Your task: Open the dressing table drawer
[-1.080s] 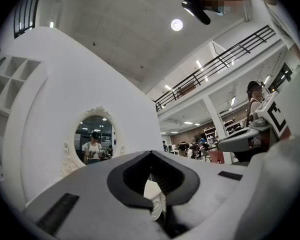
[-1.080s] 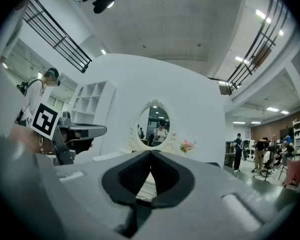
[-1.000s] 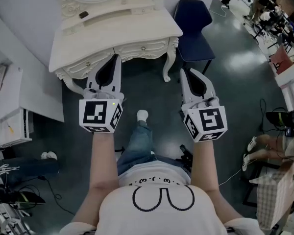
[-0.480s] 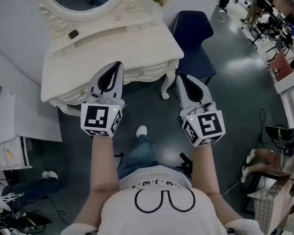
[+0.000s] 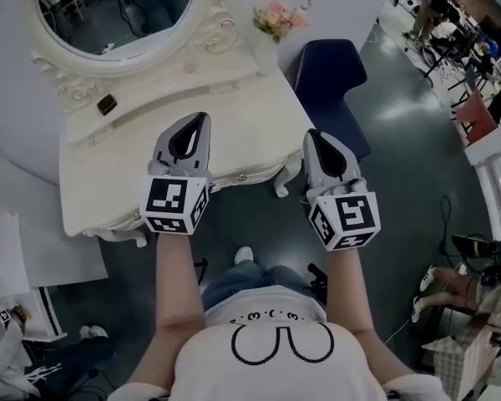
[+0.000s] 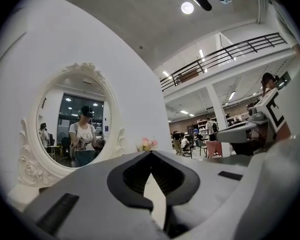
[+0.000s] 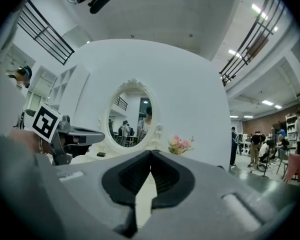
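Note:
The cream dressing table [image 5: 108, 170] with an oval mirror [image 5: 117, 15] fills the upper left of the head view. Its carved drawer front [image 5: 244, 176], with a small knob, runs along the near edge and looks closed. My left gripper [image 5: 198, 118] is shut and empty, its tips level above the tabletop past that edge. My right gripper [image 5: 315, 134] is also shut and empty, by the table's right front corner. In the left gripper view the left gripper [image 6: 151, 153] points toward the mirror [image 6: 72, 121]. In the right gripper view the right gripper [image 7: 150, 152] points at the mirror [image 7: 132, 119] and the flowers [image 7: 180, 144].
A dark blue chair [image 5: 334, 82] stands right of the table. Pink flowers [image 5: 277, 19] and a small dark object [image 5: 107, 104] sit on the table's back shelf. White furniture [image 5: 21, 249] lies at the left. Cables and a person's shoes [image 5: 434, 278] are on the floor at the right.
Both grippers have moved forward toward the dressing table, still shut. The left tips have passed from in front of the drawers to above the tabletop. The mirror has come into view.

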`<state>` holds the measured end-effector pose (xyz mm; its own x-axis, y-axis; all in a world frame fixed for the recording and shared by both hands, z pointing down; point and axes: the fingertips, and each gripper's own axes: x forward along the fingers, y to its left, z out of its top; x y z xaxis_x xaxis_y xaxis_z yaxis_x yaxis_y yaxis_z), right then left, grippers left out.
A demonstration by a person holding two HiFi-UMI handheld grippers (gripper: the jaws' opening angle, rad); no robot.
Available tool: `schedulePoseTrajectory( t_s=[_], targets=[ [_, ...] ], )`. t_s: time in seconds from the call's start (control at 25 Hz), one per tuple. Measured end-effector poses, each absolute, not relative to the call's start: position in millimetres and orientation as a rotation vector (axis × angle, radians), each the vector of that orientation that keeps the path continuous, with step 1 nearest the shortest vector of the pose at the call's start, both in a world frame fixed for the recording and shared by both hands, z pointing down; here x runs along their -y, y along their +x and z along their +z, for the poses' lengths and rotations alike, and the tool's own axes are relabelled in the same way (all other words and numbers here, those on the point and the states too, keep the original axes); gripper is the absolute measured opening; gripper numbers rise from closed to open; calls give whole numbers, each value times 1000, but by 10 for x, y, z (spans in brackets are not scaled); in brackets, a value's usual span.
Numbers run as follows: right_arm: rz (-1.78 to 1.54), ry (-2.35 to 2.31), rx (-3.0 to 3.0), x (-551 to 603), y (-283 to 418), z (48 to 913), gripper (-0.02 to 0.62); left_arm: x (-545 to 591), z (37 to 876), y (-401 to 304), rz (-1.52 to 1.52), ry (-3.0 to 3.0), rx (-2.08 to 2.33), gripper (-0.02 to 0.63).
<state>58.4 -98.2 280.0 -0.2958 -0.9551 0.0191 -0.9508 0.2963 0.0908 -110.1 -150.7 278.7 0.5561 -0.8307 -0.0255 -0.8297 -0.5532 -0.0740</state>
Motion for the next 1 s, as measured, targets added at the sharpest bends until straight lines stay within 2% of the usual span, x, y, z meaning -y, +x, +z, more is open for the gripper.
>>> schedulePoseTrajectory(
  t_s=[0.24,0.72,0.8,0.92,1.0],
  targets=[
    [-20,1859,2420,1475,726,3002,-3,2016,3112,-921,-134,-2790,-1417,-2],
    [144,1690,2413,2556,997,3700,-3,2977,3612,-645,-92,-2807,-1599,5],
    [164,1663,2419,2782,1079,3767,-3,3170,3700,-563,-89,-2820,-1628,30],
    [194,1623,2432,3111,1194,3839,-3,3422,3836,-445,-74,-2849,-1670,149],
    [217,1597,2441,3323,1253,3901,-3,3581,3965,-368,-104,-2850,-1692,153]
  ],
)
